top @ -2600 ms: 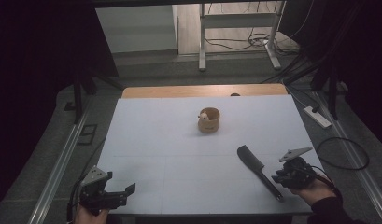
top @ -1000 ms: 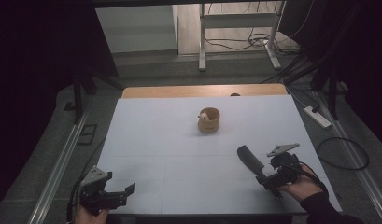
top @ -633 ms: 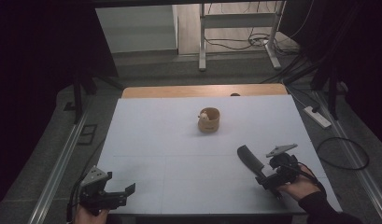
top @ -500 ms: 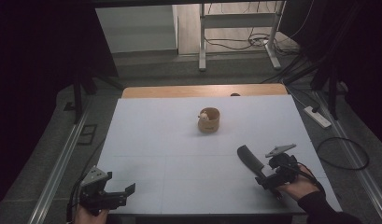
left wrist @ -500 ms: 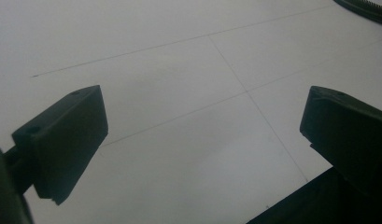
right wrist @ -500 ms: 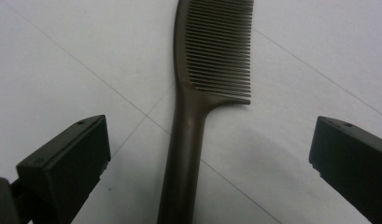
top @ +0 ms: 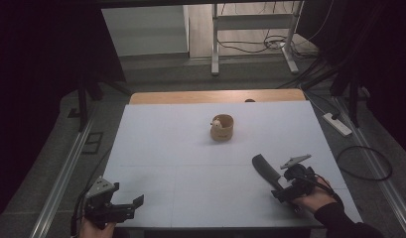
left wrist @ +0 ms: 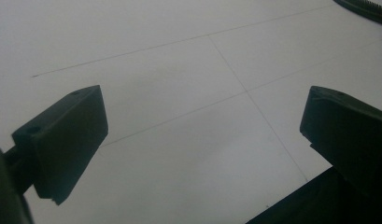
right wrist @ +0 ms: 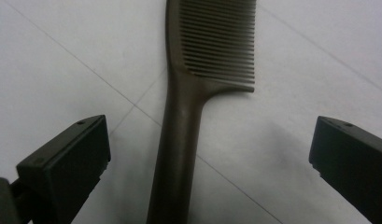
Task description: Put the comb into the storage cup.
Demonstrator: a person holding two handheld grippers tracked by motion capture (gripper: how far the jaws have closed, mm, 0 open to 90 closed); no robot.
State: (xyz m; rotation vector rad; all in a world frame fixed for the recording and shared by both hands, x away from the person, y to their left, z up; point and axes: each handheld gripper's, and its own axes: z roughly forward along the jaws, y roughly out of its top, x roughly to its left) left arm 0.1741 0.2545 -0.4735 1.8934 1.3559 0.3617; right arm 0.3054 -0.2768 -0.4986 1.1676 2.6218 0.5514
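Both tools gape: right tool [right wrist: 209, 154] straddles the unlabelled comb [right wrist: 188, 107]; left tool [left wrist: 198, 135] over bare table [left wrist: 179, 60].

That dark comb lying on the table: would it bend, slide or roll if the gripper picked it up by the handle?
The comb looks like rigid plastic, so probably stiff. Lying flat, it's unlikely to roll. Its smooth handle might slip or pivot between the right gripper's open jaws.

Left black two-jaw hand-held gripper [top: 122, 208] low at the near-left corner, jaws wide apart, right black hand-held gripper [top: 285, 187] near-right, jaws spread wide
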